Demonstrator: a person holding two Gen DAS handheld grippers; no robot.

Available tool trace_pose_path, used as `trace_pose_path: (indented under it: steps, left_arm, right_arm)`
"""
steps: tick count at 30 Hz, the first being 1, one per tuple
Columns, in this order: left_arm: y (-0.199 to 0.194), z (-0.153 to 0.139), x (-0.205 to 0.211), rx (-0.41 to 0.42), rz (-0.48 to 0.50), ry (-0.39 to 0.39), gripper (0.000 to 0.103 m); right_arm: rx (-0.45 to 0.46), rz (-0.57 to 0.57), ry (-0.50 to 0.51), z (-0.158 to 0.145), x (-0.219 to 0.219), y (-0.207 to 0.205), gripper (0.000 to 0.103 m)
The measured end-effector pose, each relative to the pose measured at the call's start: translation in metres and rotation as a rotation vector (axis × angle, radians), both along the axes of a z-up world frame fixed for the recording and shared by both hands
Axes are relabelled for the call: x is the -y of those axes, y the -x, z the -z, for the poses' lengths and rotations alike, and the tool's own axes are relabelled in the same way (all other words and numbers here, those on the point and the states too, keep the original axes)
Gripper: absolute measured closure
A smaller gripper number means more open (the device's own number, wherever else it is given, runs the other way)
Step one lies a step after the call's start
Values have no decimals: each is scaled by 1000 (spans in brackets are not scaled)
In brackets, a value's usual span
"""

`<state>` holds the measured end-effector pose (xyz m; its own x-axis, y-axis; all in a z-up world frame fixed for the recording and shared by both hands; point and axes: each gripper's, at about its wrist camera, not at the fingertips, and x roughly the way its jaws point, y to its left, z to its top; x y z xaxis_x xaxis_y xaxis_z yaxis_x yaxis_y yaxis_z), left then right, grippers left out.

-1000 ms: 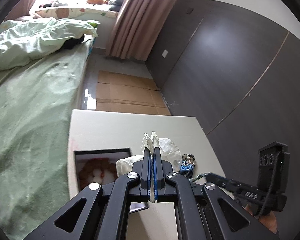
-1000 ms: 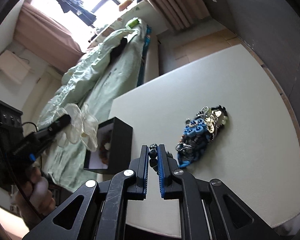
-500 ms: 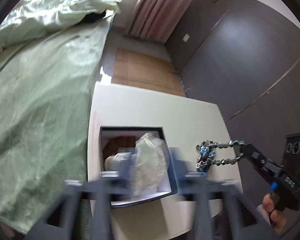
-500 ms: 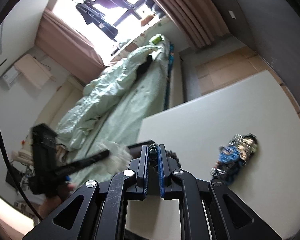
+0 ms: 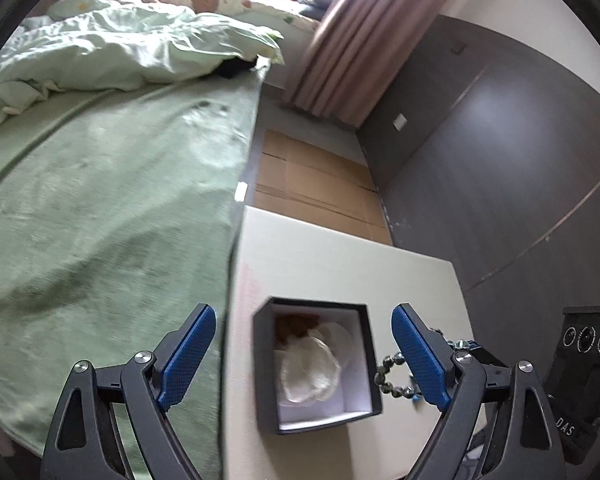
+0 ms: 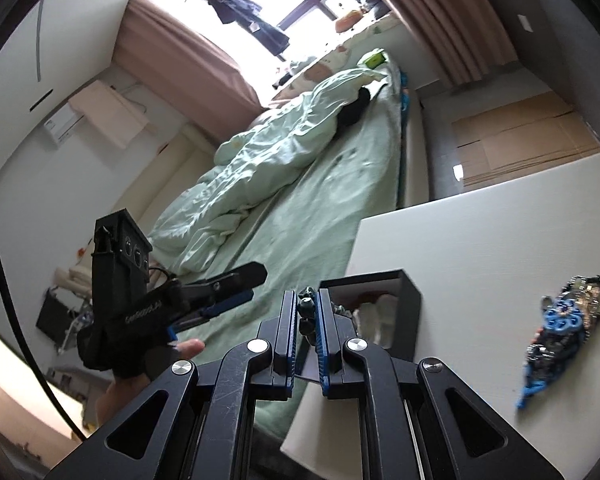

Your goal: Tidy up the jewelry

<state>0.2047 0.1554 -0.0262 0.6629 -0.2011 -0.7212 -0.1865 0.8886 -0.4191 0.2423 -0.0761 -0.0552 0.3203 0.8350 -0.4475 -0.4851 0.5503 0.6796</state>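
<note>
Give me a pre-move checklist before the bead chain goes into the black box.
1. Right gripper shut on the bead chain: ok.
2. Left gripper open, nothing between its fingers, jaws just opened: ok.
3. Black box lidless and upright on the white table: ok.
4. Room in the box: not ok, a clear plastic bag fills much of it.
5. Chain hanging free of the box wall: cannot tell.
6. Jewelry pile apart from the box: ok.

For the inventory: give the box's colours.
The box: black outside, white inside; left wrist view.
</note>
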Motion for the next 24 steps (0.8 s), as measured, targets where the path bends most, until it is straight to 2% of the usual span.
trace_pose_path:
  steps: [6, 7, 8, 10, 21, 24]
  left_arm:
    - [5, -2, -16, 17, -41, 7, 13]
    - [5, -2, -16, 22, -41, 8, 13]
    - [5, -2, -16, 28, -40, 8, 13]
    - [4, -2, -16, 34, -37, 10, 13]
    - [3, -9, 11, 88, 38, -5, 13]
    - [1, -8, 25, 98, 64, -39, 13]
  right_arm:
    - [-24, -39, 13, 6, -28, -9, 92]
    - [-38, -46, 30, 10, -34, -14, 83]
    - [-54, -54, 48, 14, -36, -15, 56]
    - [-59, -34, 90, 20, -39, -14, 37]
    - [-9, 148, 152, 12, 8, -3, 37]
    - [19, 202, 154, 6, 20, 1, 37]
